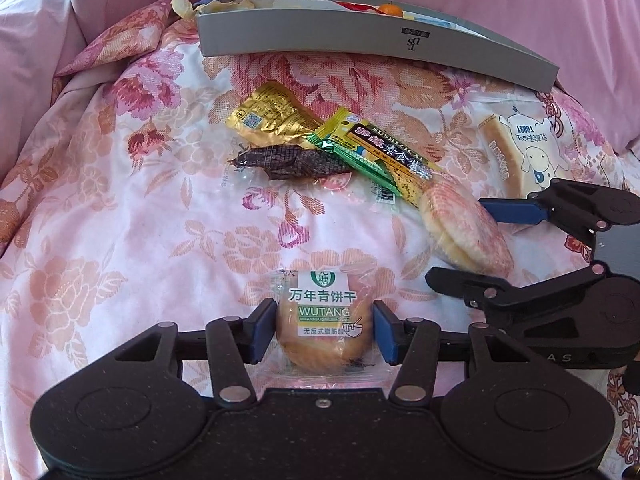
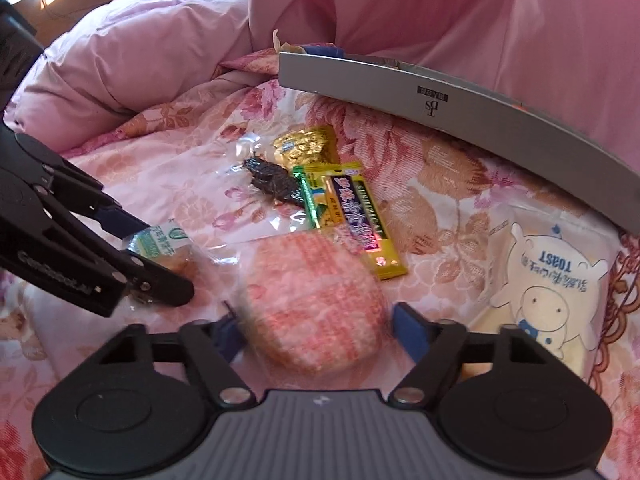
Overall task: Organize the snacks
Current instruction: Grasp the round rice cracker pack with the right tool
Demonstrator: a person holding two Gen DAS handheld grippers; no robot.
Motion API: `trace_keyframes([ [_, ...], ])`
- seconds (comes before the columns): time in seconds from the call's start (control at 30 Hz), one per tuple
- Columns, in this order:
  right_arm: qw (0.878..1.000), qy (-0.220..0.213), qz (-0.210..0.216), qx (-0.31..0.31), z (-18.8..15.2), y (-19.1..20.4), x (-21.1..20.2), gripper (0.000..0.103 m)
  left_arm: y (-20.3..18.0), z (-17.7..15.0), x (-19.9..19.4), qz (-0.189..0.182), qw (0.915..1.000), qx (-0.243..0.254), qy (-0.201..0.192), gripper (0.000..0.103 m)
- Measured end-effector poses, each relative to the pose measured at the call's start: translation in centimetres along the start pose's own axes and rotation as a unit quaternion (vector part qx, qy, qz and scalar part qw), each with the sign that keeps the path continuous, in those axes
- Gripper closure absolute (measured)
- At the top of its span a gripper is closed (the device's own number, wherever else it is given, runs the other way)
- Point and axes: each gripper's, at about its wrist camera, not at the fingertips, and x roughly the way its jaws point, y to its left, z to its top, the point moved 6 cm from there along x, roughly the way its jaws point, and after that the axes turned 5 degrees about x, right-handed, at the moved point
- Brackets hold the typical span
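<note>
So this was the pick-up stage, both claws going for a snack at once and nothing lifted off the bedspread [image 1: 120,200] yet as far as I could judge. The left gripper [image 1: 325,330] had its blue pads right up against both sides of the WUTANG biscuit pack [image 1: 322,320], a clear wrapper with a green-and-white label and a round golden biscuit inside, so I'd call that a closed grip on it, though the pack looked like it was resting on the cloth. The right gripper [image 2: 316,330] was wide open around the pink rice cracker pack [image 2: 312,300], a flat round stack in pink-printed film, a bit blurred; there seemed to be a gap at the right pad, so it wasn't held yet. Ahead of both claws lay a little heap: a gold packet [image 1: 268,118], a dark vacuum-sealed snack [image 1: 292,162] and a yellow-green bar [image 1: 384,152]. Off to the right of the right claw sat the toast bag [image 2: 552,280] with a cartoon cow. Further ahead was the grey box [image 1: 380,36], already holding a few things. Next move, I reckon: close the right claw gently since crackers snap, then carry both packs forward over the box wall.
</note>
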Motion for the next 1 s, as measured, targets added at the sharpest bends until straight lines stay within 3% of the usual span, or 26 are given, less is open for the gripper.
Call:
trace_keyframes([
  [0.2,1.000,-0.008,-0.009,-0.025,0.0,0.8,-0.5,0.040,0.0,0.1,-0.3,0.001,0.9999,-0.009,-0.005,0.052],
  [0.47,0.998,-0.023,-0.031,-0.052,0.0,1.3,-1.1,0.043,0.2,0.1,-0.5,0.009,0.9997,-0.017,-0.013,0.052],
  [0.63,0.994,-0.037,-0.062,-0.079,0.2,1.4,-1.3,0.067,0.4,0.1,-0.6,0.011,0.9994,-0.026,-0.017,0.052],
  [0.83,0.991,-0.052,-0.076,-0.102,0.2,1.6,-1.6,0.076,0.5,0.3,-0.8,0.015,0.9991,-0.029,-0.027,0.052],
  [1.0,0.984,-0.070,-0.092,-0.132,0.4,2.3,-2.2,0.077,0.7,0.5,-1.1,0.017,0.9986,-0.036,-0.036,0.052],
])
